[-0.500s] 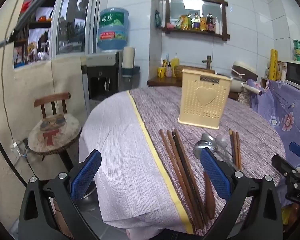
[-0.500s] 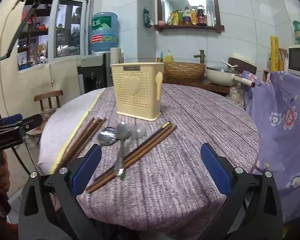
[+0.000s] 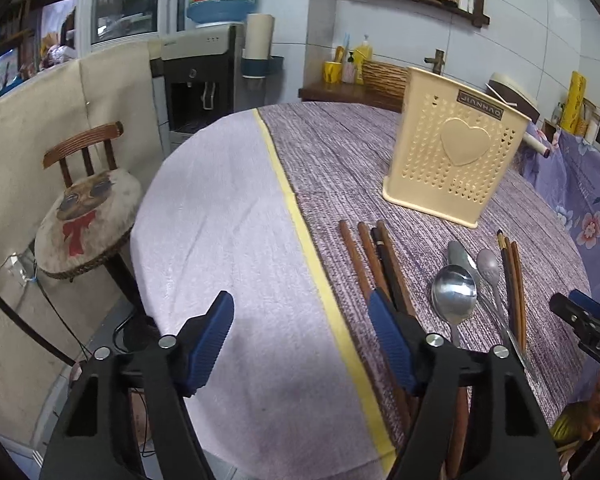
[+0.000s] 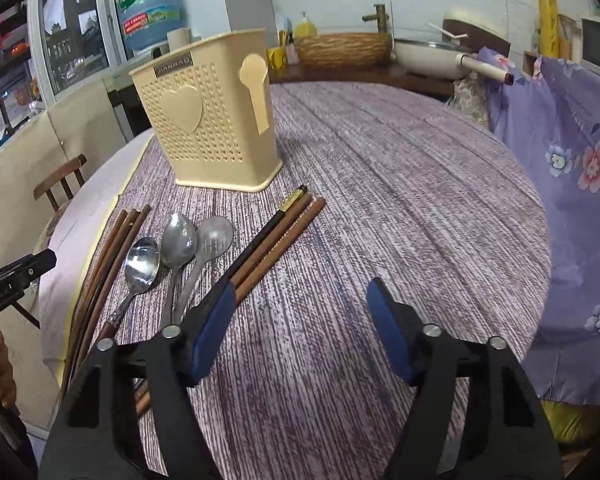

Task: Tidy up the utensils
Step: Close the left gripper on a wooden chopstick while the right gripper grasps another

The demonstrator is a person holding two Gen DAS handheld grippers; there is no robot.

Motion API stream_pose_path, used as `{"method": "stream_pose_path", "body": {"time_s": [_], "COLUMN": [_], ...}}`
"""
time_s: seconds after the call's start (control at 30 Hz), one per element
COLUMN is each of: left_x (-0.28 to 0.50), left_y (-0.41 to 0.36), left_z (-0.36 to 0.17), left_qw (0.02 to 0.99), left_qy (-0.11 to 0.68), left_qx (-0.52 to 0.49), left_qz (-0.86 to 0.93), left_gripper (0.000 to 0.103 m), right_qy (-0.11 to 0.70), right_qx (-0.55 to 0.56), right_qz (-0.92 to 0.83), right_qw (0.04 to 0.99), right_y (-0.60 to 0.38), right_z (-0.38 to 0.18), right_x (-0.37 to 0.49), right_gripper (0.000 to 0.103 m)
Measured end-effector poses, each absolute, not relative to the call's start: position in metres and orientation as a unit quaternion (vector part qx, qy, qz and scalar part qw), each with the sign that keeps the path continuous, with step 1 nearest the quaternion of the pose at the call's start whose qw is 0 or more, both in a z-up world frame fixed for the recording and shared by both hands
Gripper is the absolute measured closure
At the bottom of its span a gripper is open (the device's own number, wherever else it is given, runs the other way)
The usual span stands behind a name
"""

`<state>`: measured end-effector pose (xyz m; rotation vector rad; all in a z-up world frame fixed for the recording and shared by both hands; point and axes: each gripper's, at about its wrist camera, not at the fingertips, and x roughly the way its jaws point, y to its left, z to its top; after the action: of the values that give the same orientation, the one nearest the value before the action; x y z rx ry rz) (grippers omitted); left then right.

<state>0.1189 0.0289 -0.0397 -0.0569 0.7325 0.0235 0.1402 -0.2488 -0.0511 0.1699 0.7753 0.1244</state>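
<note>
A cream perforated utensil holder [image 3: 448, 164] [image 4: 212, 120] with a heart on its front stands on the round purple-clothed table [image 3: 340, 160] [image 4: 380, 200]. In front of it lie a bundle of brown chopsticks [image 3: 376, 264] [image 4: 108, 256], three metal spoons [image 3: 456, 292] [image 4: 176, 244] and a second set of chopsticks [image 3: 512, 280] [image 4: 276, 236]. My left gripper [image 3: 300, 340] is open and empty, its right finger over the left chopstick bundle. My right gripper [image 4: 300, 328] is open and empty, its left finger over the right chopsticks.
A wooden chair [image 3: 84, 200] with a round cushion stands left of the table. A water dispenser [image 3: 204, 72] is behind it. A purple floral cloth [image 4: 572, 160] hangs at the right. A counter with a basket [image 4: 340, 48] and a pan [image 4: 428, 56] is behind the table.
Both grippers have moved forward and lower toward the table. The utensils and the holder look closer. Nothing on the table has moved.
</note>
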Motion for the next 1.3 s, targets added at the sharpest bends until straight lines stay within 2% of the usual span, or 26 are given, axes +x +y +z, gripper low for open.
{"method": "stream_pose_path", "body": {"time_s": [0.1, 0.27, 0.33, 0.5, 0.73, 0.93, 1.07, 1.3], "left_x": [0.129, 0.143, 0.148, 0.159, 0.168, 0.177, 0.186, 0.2], "left_y": [0.024, 0.023, 0.022, 0.016, 0.012, 0.006, 0.001, -0.008], "left_z": [-0.043, -0.047, -0.049, -0.049, -0.053, -0.056, -0.061, -0.062], "left_qw": [0.927, 0.918, 0.915, 0.913, 0.909, 0.905, 0.901, 0.896], "left_qy": [0.374, 0.395, 0.4, 0.406, 0.416, 0.425, 0.435, 0.443], "left_qx": [-0.026, -0.039, -0.043, -0.038, -0.034, -0.025, -0.01, 0.021], "left_qz": [0.005, 0.002, 0.0, 0.001, 0.002, -0.002, 0.005, 0.011], "left_gripper": [0.045, 0.052, 0.053, 0.054, 0.054, 0.054, 0.064, 0.069], "right_qy": [0.401, 0.412, 0.417, 0.421, 0.42, 0.429, 0.431, 0.435], "right_qx": [0.096, 0.094, 0.089, 0.093, 0.096, 0.102, 0.108, 0.116], "right_qz": [0.059, 0.045, 0.041, 0.037, 0.04, 0.048, 0.054, 0.063], "right_qw": [0.909, 0.905, 0.904, 0.902, 0.902, 0.896, 0.894, 0.891], "right_y": [-0.247, -0.244, -0.24, -0.234, -0.235, -0.238, -0.238, -0.233], "right_z": [-0.054, -0.054, -0.055, -0.059, -0.062, -0.061, -0.06, -0.059], "right_x": [0.154, 0.172, 0.18, 0.191, 0.201, 0.214, 0.222, 0.236], "right_gripper": [0.052, 0.062, 0.068, 0.071, 0.086, 0.088, 0.088, 0.089]}}
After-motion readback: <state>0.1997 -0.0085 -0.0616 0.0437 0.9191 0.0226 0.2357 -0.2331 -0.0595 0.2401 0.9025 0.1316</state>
